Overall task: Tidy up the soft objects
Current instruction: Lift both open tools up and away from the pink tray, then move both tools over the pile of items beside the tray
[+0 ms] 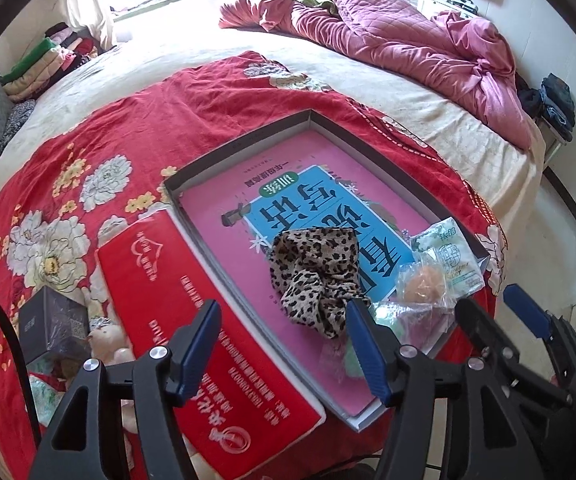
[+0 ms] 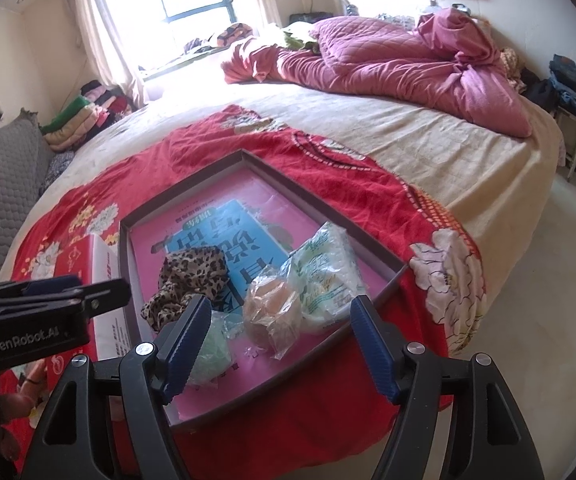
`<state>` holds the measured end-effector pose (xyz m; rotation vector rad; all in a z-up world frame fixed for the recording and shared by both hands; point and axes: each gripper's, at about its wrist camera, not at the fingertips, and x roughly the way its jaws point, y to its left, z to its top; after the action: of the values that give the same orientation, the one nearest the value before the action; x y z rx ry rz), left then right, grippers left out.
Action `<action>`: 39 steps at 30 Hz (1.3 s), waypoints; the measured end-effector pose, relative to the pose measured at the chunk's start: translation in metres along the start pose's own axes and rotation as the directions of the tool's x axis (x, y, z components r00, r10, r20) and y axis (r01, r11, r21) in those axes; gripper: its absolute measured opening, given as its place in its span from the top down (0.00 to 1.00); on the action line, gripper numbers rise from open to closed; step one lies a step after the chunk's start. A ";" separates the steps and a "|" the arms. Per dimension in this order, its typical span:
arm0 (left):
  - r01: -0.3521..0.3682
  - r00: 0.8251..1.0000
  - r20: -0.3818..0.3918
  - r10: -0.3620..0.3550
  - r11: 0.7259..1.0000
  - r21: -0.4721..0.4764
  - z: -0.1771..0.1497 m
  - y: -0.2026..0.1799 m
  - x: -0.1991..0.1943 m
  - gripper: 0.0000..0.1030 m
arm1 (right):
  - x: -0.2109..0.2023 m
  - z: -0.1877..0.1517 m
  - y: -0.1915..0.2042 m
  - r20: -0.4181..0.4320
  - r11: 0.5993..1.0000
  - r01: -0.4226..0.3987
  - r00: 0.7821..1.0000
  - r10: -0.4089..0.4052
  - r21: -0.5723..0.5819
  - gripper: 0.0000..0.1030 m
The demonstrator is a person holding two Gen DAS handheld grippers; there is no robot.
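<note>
Left gripper (image 1: 284,344): matte black plastic frame, two angular arms with slotted triangular cut-outs, a round silver screw at each joint. Fingers (image 1: 198,350) faced with dark blue pads, ribbed along the inner edge. Thin black cable (image 1: 6,316) curves past the left side of the frame. Right gripper (image 2: 278,344): same build, black arms, silver screws, blue serrated pads (image 2: 373,350). From the right wrist view the left unit's body carries white lettering "GenRobot.AI" (image 2: 28,345). Below it a patch of skin tone, possibly the holder's hand; too blurred to confirm.
</note>
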<state>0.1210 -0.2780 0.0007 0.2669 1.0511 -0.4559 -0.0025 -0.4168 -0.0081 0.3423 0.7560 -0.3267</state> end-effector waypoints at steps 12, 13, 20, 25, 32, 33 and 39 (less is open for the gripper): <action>-0.033 0.999 0.034 0.034 0.999 -0.040 -0.013 0.013 -0.030 0.38 | -0.025 0.006 -0.002 0.057 1.000 0.013 0.998 -0.014 0.026 0.28; -0.035 0.999 0.037 0.037 0.999 -0.041 -0.015 0.015 -0.034 0.38 | -0.027 0.006 -0.001 0.060 1.000 0.012 0.998 -0.014 0.026 0.28; -0.056 0.996 0.062 0.060 0.996 -0.072 -0.024 0.028 -0.051 0.38 | -0.044 0.007 0.011 0.094 1.000 -0.014 0.996 0.013 0.013 0.28; -0.071 0.994 0.083 0.078 0.993 -0.092 -0.032 0.038 -0.066 0.38 | -0.056 0.009 0.020 0.120 1.000 -0.024 0.993 0.024 -0.002 0.27; -0.098 0.987 0.117 0.111 0.989 -0.112 -0.045 0.049 -0.089 0.38 | -0.084 0.013 0.038 0.175 0.998 -0.043 0.983 0.049 -0.036 0.27; -0.100 0.986 0.121 0.114 0.988 -0.114 -0.047 0.052 -0.092 0.38 | -0.088 0.014 0.041 0.182 0.998 -0.046 0.982 0.053 -0.042 0.27; -0.107 0.981 0.147 0.129 0.983 -0.152 -0.057 0.072 -0.113 0.38 | -0.109 0.015 0.063 0.222 0.993 -0.072 0.971 0.091 -0.090 0.27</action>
<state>0.0649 -0.1648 0.0724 0.1614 0.9048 -0.2872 -0.0426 -0.3485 0.0913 0.2537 0.5288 -0.2516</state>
